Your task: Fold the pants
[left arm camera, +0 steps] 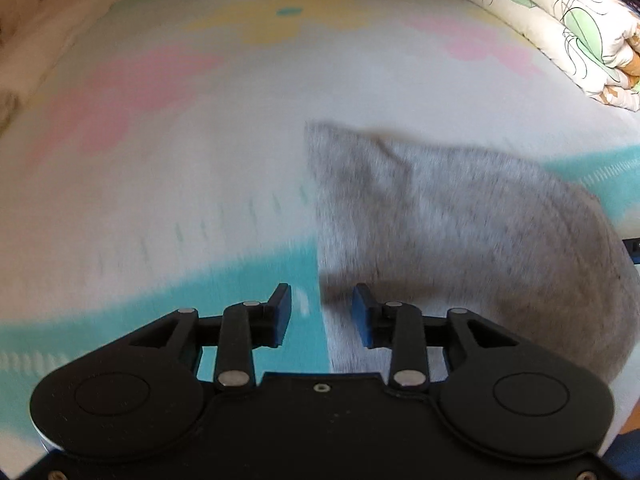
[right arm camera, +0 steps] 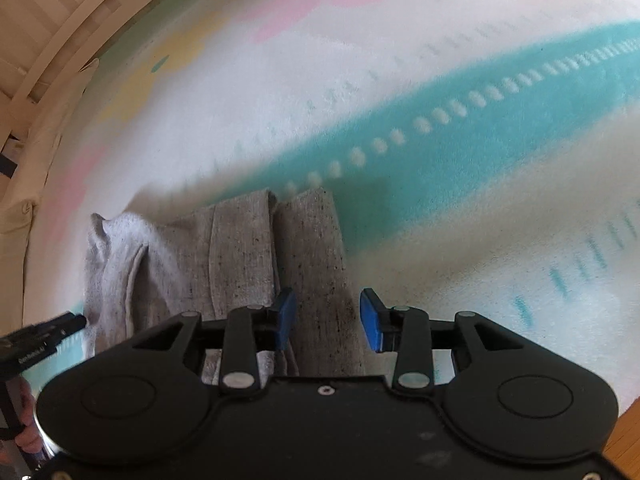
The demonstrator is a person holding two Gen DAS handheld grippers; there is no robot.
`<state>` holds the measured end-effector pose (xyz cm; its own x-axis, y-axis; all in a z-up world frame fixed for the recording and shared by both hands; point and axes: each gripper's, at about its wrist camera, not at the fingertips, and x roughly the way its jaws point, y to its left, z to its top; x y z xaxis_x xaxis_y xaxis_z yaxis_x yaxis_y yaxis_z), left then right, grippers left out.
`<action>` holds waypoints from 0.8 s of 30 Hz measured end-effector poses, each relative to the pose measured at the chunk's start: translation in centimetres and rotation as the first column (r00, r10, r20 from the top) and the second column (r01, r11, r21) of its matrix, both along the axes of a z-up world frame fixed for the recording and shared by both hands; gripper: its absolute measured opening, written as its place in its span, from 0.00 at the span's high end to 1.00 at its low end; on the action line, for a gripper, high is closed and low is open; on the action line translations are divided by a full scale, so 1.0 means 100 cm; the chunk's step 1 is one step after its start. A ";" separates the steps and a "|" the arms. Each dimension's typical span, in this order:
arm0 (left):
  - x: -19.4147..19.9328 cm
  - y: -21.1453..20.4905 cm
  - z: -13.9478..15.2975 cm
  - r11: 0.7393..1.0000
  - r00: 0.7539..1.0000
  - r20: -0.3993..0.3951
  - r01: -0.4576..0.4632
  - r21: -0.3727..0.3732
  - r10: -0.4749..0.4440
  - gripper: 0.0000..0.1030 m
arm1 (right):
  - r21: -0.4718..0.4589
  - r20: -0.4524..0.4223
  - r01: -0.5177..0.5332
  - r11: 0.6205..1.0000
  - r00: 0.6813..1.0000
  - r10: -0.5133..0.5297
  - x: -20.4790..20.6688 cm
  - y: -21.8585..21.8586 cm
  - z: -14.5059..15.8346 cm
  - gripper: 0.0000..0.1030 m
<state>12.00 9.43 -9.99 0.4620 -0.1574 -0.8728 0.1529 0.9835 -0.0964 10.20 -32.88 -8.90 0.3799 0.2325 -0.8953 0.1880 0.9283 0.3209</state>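
Note:
Grey speckled pants (left arm camera: 460, 220) lie flat on the patterned bed sheet (left arm camera: 200, 140), blurred in the left wrist view. My left gripper (left arm camera: 322, 314) hangs open over their left edge, with that edge running under the gap and no cloth pinched. In the right wrist view the pants (right arm camera: 240, 260) show two grey strips side by side, bunched at the left. Above the right-hand strip my right gripper (right arm camera: 328, 322) stands open, its blue pads (right arm camera: 370, 324) clear of the cloth. The left gripper's black body (right arm camera: 44, 336) shows at the pants' left end.
The sheet is white with pink and yellow patches and a teal band (right arm camera: 480, 128). A rolled floral quilt (left arm camera: 560, 20) lies at the far right of the bed. A slatted wooden frame (right arm camera: 40, 20) borders the bed. Wooden floor (right arm camera: 628, 440) shows past the near edge.

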 end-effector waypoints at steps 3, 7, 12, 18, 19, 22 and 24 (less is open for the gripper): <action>-0.002 0.001 -0.011 1.000 1.000 -0.007 -0.006 -0.025 0.006 0.47 | -0.012 -0.030 -0.005 1.000 1.000 0.005 0.003 0.005 -0.016 0.61; 0.000 0.003 -0.014 0.998 1.000 0.023 -0.019 -0.063 0.020 0.36 | -0.043 -0.017 -0.049 0.998 0.999 0.048 0.010 0.019 -0.027 0.54; 0.013 -0.003 -0.019 0.992 1.000 -0.006 -0.013 -0.124 0.012 0.18 | -0.018 -0.020 -0.083 0.996 0.996 0.083 0.017 0.031 -0.029 0.69; 0.009 -0.013 -0.006 0.987 0.998 0.046 0.054 -0.154 -0.047 0.88 | -0.081 -0.028 -0.126 0.989 0.992 0.124 0.021 0.055 -0.014 0.89; 0.007 -0.013 -0.003 0.987 0.997 0.058 0.054 -0.153 -0.046 0.89 | -0.100 -0.029 -0.132 0.986 0.991 0.130 0.020 0.058 -0.012 0.89; -0.004 -0.017 0.011 0.989 0.990 0.124 0.075 -0.129 -0.059 0.90 | -0.126 -0.012 -0.134 0.983 0.991 0.133 0.021 0.067 -0.006 0.90; -0.009 -0.021 0.021 0.988 0.983 0.165 0.096 -0.124 -0.075 0.91 | -0.123 0.010 -0.130 0.984 0.991 0.132 0.022 0.071 0.001 0.90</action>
<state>11.08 7.30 -7.86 0.5736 -0.3106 -0.7580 0.2601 0.9465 -0.1910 12.37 -25.77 -8.82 0.3696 0.1707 -0.9134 0.0575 0.9769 0.2058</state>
